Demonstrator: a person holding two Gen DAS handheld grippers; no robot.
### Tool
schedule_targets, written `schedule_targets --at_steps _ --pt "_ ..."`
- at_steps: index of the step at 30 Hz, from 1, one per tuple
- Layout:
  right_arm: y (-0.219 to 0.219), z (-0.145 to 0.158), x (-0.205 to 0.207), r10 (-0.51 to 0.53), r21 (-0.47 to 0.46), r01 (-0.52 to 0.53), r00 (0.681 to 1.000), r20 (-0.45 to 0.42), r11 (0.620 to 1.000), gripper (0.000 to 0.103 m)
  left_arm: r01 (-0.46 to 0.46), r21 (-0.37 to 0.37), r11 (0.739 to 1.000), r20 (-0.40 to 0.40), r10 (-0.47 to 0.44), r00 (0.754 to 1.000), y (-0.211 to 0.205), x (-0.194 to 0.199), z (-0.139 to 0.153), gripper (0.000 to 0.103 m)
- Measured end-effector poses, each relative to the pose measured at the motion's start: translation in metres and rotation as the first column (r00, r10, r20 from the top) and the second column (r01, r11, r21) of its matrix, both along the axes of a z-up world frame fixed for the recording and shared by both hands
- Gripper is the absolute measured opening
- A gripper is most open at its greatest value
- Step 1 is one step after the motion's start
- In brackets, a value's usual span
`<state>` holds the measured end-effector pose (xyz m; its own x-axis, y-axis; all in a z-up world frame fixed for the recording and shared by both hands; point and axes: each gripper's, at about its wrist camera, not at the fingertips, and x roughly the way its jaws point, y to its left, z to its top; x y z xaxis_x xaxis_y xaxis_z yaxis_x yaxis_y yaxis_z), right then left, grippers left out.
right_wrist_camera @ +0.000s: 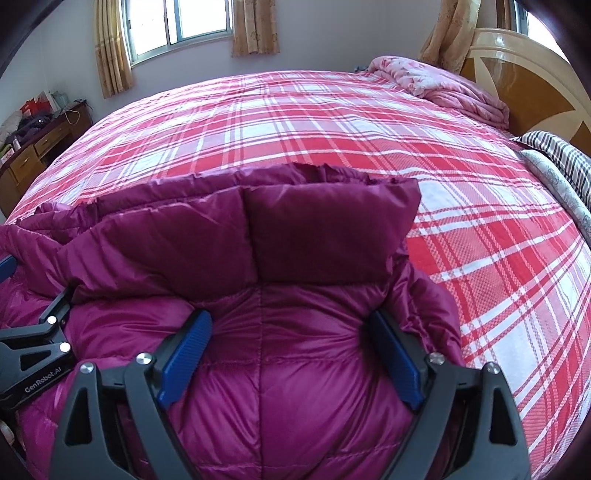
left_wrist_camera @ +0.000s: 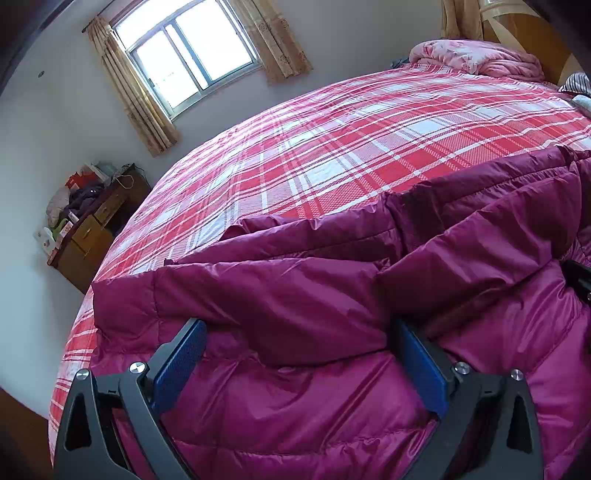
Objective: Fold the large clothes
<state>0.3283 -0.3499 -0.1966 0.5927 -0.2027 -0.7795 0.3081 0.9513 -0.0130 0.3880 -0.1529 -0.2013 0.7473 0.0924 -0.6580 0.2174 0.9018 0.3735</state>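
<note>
Right wrist view: your right claw stands wide apart, its blue pads pressing into the puffy magenta down jacket bulging between them, nothing clamped. Your left claw is spread just as wide over the same jacket. It sprawls across the bed's near edge, folded collar end pointing toward the far window, on the red plaid sheet.
</note>
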Motion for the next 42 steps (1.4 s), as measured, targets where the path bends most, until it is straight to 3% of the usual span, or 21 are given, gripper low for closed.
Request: schedule_targets --at_steps 7,10,12,16,17,22,27,37,42 --pt "0.006 0.01 -0.012 0.016 -0.027 -0.015 1.0 0.008 1.0 0.09 -0.023 0.013 1.0 0.0 0.023 1.0 0.007 -0.007 0.013 0.101" --pt "0.026 0.027 -0.039 0.065 -0.063 -0.06 0.994 0.085 0.996 0.091 0.0 -0.088 0.996 0.071 0.007 0.997 0.024 -0.035 0.041 0.101" --pt "0.04 0.029 -0.051 0.104 -0.054 -0.099 0.988 0.113 0.994 0.094 0.021 -0.104 0.994 0.093 -0.011 0.996 0.028 -0.049 0.047 0.101" --pt "0.059 0.012 -0.055 0.128 -0.087 -0.121 0.988 0.088 0.989 0.094 0.007 -0.022 1.0 0.047 -0.006 0.999 0.022 -0.047 0.017 0.101" --pt "0.06 0.01 -0.055 0.13 -0.093 -0.122 0.988 0.085 0.988 0.094 0.003 -0.033 0.999 0.039 -0.001 0.999 0.024 -0.045 0.011 0.101" --pt "0.056 0.005 -0.048 0.115 -0.069 -0.112 0.992 0.049 0.991 0.097 0.003 -0.048 0.999 0.033 -0.002 0.999 0.024 -0.04 0.007 0.101" --pt "0.061 0.002 -0.046 0.108 -0.113 -0.106 0.994 0.016 0.988 0.098 0.007 -0.049 0.999 0.013 -0.007 1.0 0.022 -0.033 0.001 0.101" --pt "0.062 0.0 -0.045 0.103 -0.129 -0.101 0.995 0.01 0.987 0.099 0.011 -0.042 0.999 0.002 -0.01 1.0 0.018 -0.031 -0.002 0.101" --pt "0.062 0.001 -0.047 0.104 -0.126 -0.101 0.994 0.017 0.987 0.1 0.009 -0.025 1.0 0.008 -0.009 1.0 0.022 -0.041 0.01 0.101"
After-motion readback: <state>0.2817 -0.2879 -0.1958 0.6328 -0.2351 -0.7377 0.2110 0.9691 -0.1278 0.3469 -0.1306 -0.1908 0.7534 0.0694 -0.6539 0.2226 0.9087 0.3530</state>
